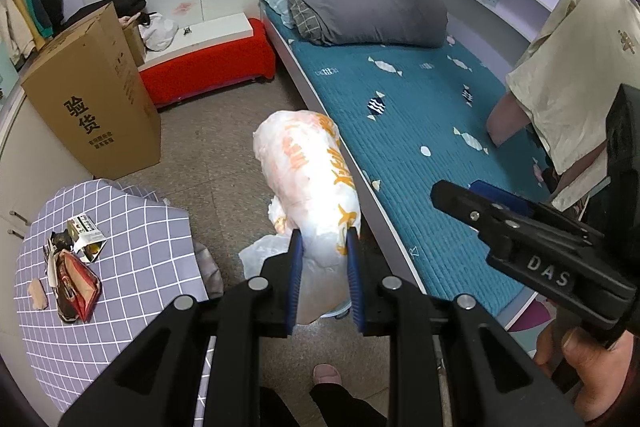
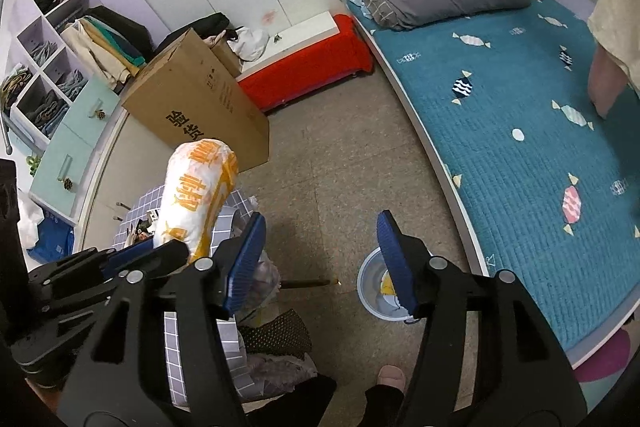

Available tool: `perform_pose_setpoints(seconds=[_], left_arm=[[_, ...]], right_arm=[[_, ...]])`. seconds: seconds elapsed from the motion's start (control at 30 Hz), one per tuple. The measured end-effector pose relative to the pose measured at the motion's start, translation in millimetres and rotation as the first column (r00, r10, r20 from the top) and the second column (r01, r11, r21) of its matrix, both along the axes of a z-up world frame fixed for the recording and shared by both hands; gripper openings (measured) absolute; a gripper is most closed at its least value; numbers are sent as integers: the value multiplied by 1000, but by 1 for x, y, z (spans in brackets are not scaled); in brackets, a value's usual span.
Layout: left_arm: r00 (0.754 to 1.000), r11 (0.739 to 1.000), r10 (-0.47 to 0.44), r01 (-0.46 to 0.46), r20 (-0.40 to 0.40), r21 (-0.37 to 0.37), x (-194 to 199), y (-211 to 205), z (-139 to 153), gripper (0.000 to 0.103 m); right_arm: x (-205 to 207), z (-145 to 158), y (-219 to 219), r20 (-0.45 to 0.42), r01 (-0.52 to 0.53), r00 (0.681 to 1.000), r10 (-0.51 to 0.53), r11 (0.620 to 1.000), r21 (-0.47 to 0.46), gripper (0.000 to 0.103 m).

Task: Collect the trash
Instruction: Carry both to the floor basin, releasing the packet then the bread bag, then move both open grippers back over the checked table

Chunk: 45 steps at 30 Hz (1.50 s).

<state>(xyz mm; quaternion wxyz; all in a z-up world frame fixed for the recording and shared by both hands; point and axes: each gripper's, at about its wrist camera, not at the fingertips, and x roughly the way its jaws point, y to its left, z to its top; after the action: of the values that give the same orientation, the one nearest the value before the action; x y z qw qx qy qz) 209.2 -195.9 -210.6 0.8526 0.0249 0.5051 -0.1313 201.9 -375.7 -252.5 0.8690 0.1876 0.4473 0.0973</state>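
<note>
black gripper arms fill the lower edge of both wrist views. left gripper (image 1: 323, 251): blue pads set narrow and clamped on the neck of a white plastic bag (image 1: 310, 167) printed with orange characters. the bag is full and rounded; it extends away from the pads above the floor (image 1: 224, 131), just beside the edge of the bed (image 1: 420, 115). a loose white flap of the bag hangs beside the left pad.

right gripper (image 2: 322, 259): jaws stand apart with nothing between them; the pads touch no object. in the left wrist view the same gripper enters from the right, over the bed edge, with a hand (image 1: 588, 367) on its grip.

below the right gripper, on the floor near the bed, stands a small pale blue bin (image 2: 370, 287); something yellow lies inside it. the bag is not in the bin; in the right wrist view it is well to the left of it, in front of the cardboard box (image 2: 200, 107).

counter (image 1: 132, 227), covered with a lilac checked cloth, lies left of the bag. on it: a red and dark crumpled wrapper (image 1: 76, 283), a torn silver packet (image 1: 86, 235) and a small tan scrap (image 1: 38, 293), grouped close together.

a grey folded quilt (image 1: 360, 3) lies at the far end of the bed. a red covered bench (image 1: 208, 67) stands by the wall next to the box. a pink slipper (image 1: 327, 373) and dark trouser legs of the person show at the bottom edge.
</note>
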Motion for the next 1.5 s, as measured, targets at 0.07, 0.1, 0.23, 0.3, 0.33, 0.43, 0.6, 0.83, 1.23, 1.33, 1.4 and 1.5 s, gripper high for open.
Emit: perform_pose_setpoints(seconds=[0.07,0.1,0.23,0.3,0.33,0.43,0.6,0.83,1.23,1.33,1.4,1.5], left_arm=[[1000,1000,-7,7,-5,-2,2,-1,-1,21],[1000,1000,-10,10,-5,-2,2,-2,-1,21],[1000,1000,-25,25,-8,-1,4,-7,-3,21],[999,999,-33,33,-12,-2,4,-9,-4,21],[999,999,-37,37,-12,-3,4,-10,-5,21],[999,999,-50,50,-14,-6,5,-15,-5,21],[997,997,-77,77,-8,-10,8,-26,-3,21],[996,996,-90,90,25,5,10,-40,1,70],[996,998,-65,65,61,9,-1,-28,9,71],[997,999,-49,48,64,8,-3,-22,11,71],[997,999,-36,36,65,8,-5,-18,12,71],[998,1000,-6,6,70,8,-9,-6,15,71]], right_arm=[[-1,3,0,9,2,1000,-2,1000,-8,61],[-1,4,0,13,4,1000,-3,1000,-14,62],[-6,10,-1,37,23,999,-21,999,-46,66],[-9,12,-4,47,32,998,-30,998,-56,67],[-10,13,-4,52,35,998,-32,998,-58,67],[-13,15,-8,63,49,997,-45,997,-59,67],[-21,23,-20,101,97,991,-90,994,-60,68],[-30,27,-37,117,150,983,-143,987,-51,71],[-34,27,-33,115,131,985,-126,990,-42,71],[-35,28,-27,120,116,987,-111,992,-40,71],[-36,29,-23,122,102,988,-96,994,-39,71],[-36,31,-14,124,80,989,-75,996,-36,71]])
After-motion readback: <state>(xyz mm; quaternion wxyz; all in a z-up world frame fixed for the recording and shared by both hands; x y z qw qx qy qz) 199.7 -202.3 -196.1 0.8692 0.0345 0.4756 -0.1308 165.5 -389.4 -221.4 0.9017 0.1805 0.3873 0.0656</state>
